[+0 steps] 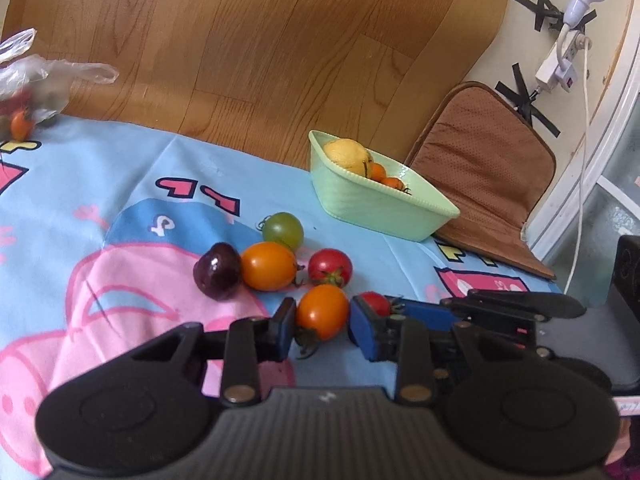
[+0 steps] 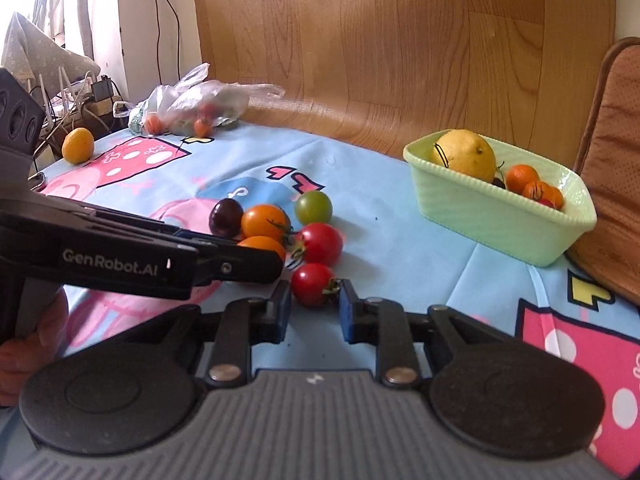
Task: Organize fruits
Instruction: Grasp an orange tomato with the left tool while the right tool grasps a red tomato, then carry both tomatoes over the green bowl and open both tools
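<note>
Small fruits lie in a cluster on the blue cartoon cloth. My left gripper (image 1: 322,320) is open, its blue pads on either side of an orange tomato (image 1: 322,310). My right gripper (image 2: 314,300) is open, its pads on either side of a red tomato (image 2: 312,284); that tomato also shows behind the left gripper's right pad (image 1: 376,303). Beyond lie another red tomato (image 1: 330,266), an orange tomato (image 1: 268,265), a dark purple fruit (image 1: 217,270) and a green tomato (image 1: 283,229). A light green basket (image 1: 362,204) holds a lemon (image 2: 464,154) and small orange fruits.
A clear plastic bag (image 2: 196,108) with more small fruits lies at the cloth's far edge, and a lone orange fruit (image 2: 78,145) sits left of it. A brown cushion (image 1: 484,168) leans behind the basket. A wood-grain panel (image 1: 260,40) backs the cloth.
</note>
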`<state>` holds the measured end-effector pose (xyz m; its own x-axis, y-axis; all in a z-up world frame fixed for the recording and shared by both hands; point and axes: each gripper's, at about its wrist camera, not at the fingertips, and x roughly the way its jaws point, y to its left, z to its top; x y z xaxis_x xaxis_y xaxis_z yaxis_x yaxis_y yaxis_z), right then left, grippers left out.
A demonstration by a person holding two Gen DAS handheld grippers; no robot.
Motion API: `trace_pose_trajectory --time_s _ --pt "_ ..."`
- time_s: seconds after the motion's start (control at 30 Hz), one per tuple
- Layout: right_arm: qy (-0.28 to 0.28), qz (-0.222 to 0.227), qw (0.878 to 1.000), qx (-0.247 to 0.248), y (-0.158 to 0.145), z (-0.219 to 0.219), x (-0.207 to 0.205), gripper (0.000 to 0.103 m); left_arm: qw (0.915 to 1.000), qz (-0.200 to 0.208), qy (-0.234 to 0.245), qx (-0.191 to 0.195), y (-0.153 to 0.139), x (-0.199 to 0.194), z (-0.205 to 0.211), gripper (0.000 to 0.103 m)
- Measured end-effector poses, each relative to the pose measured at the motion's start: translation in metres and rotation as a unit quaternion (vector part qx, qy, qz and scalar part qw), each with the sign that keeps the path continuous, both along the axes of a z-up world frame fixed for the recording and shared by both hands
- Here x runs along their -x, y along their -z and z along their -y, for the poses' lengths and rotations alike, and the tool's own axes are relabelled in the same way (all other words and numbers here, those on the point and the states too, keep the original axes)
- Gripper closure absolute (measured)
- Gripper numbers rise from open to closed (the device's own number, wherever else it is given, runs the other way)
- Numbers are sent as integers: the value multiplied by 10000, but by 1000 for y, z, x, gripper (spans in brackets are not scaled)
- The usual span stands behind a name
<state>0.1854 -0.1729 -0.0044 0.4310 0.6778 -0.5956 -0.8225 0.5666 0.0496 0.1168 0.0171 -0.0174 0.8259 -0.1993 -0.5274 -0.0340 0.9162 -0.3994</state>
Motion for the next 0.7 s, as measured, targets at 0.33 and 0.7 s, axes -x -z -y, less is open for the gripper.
trace_pose_trajectory --time_s 0.33,0.7 --pt "352 451 9978 -336 -16 27 20 75 9990 280 289 184 -25 -2 17 73" --pt "1704 603 9791 -934 -40 50 -90 75 9986 264 455 -39 -60 -127 33 73"
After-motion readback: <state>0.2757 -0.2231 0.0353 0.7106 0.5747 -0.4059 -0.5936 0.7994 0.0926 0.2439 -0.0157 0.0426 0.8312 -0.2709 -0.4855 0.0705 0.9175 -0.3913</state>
